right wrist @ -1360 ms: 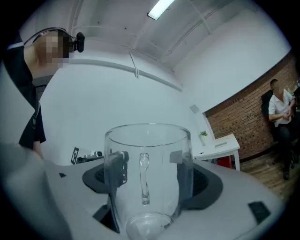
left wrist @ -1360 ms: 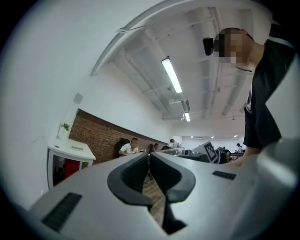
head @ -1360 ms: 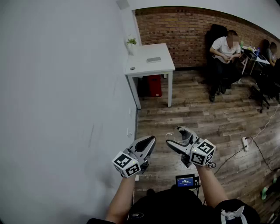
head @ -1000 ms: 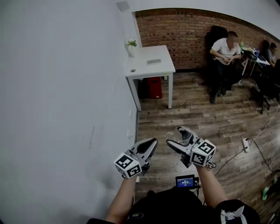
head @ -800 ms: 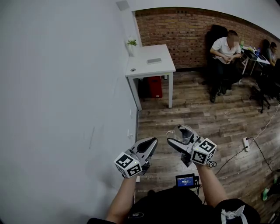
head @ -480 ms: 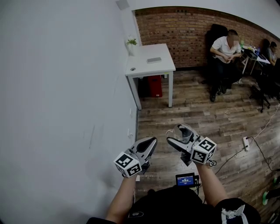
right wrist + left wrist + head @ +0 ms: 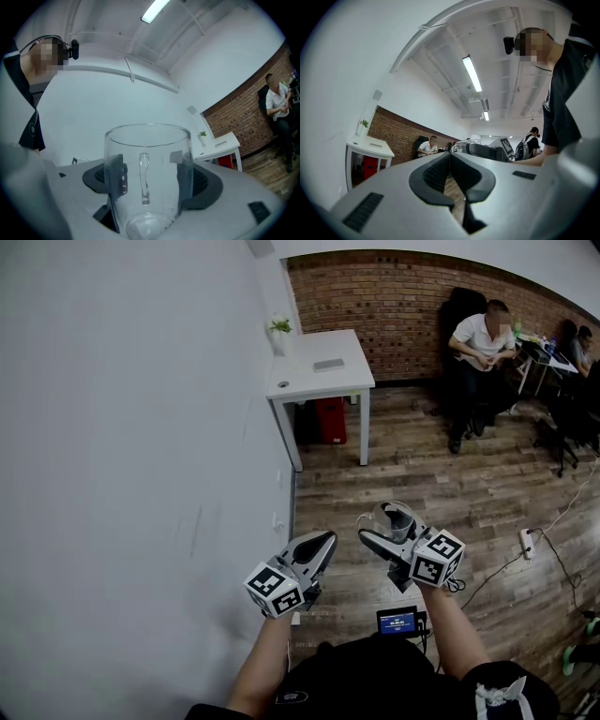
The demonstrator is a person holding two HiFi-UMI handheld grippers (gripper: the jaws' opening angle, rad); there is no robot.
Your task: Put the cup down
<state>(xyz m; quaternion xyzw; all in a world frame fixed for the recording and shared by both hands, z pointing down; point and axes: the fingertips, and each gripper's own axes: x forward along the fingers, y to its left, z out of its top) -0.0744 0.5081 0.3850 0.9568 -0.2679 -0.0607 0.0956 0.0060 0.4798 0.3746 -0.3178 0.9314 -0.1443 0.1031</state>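
While the person stands on the wood floor (image 7: 441, 493) beside a white wall (image 7: 141, 427), the head view shows both tools held out at waist height. The left gripper (image 7: 322, 539) has its jaws pressed together with nothing in them. The right gripper (image 7: 388, 527) pinches a clear glass mug (image 7: 395, 517), held in the air above the floor and well apart from the white table (image 7: 319, 367) by the brick wall (image 7: 394, 306). Each marker cube (image 7: 273, 590) bears black-and-white square patterns, no lettering. A small lit screen (image 7: 397, 622) at the person's waist carries print too small to read. A red bin (image 7: 328, 421) stands under the table, and a potted plant (image 7: 279, 326) stands on its far corner. A seated person (image 7: 483, 338) is at the far right.

Left gripper view: the two dark pads (image 7: 436, 173) meet along a closed seam, with nothing between them. The white table and a ceiling lamp (image 7: 472, 73) show beyond.

Right gripper view: the glass mug stands upright between the jaws, its handle (image 7: 144, 179) facing the camera, with a pad (image 7: 199, 185) against each side wall. No label shows on the glass.
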